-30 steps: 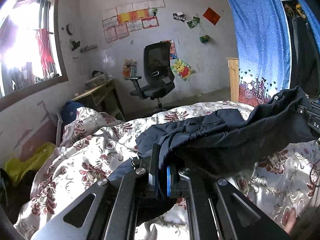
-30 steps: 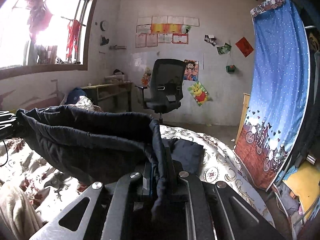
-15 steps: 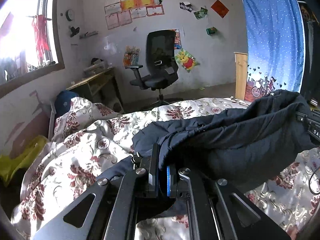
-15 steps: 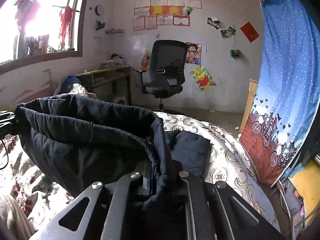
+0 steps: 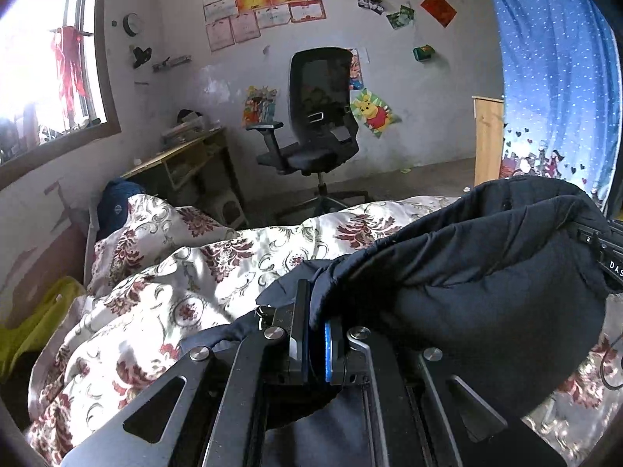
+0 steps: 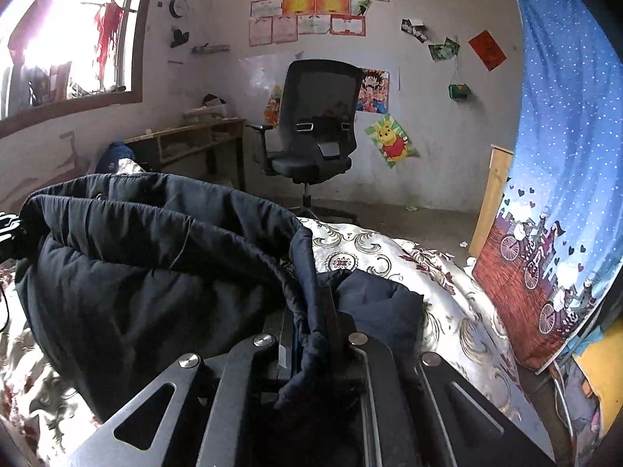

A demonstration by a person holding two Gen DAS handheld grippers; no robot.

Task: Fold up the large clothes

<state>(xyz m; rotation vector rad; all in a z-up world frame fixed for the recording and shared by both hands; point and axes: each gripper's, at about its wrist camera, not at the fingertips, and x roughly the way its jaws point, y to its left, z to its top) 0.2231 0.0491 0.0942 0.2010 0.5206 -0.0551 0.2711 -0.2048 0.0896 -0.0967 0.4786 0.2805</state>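
A large dark navy padded jacket (image 5: 486, 272) hangs stretched between my two grippers above the bed. My left gripper (image 5: 315, 334) is shut on one edge of the jacket, near the bottom centre of the left wrist view. My right gripper (image 6: 311, 330) is shut on the other edge of the jacket (image 6: 155, 272). The right gripper's body shows at the right edge of the left wrist view (image 5: 607, 249). A loose part of the jacket (image 6: 373, 303) lies on the bed beyond the right gripper.
The bed has a white quilt with red flowers (image 5: 175, 295). A black office chair (image 5: 319, 128) and a wooden desk (image 5: 187, 159) stand by the far wall. A blue curtain (image 6: 560, 179) hangs at the right. A yellow bag (image 5: 35, 323) lies at the left of the bed.
Both grippers have moved forward and lifted, with the jacket still held. The jacket now bunches higher and fills more of both views.
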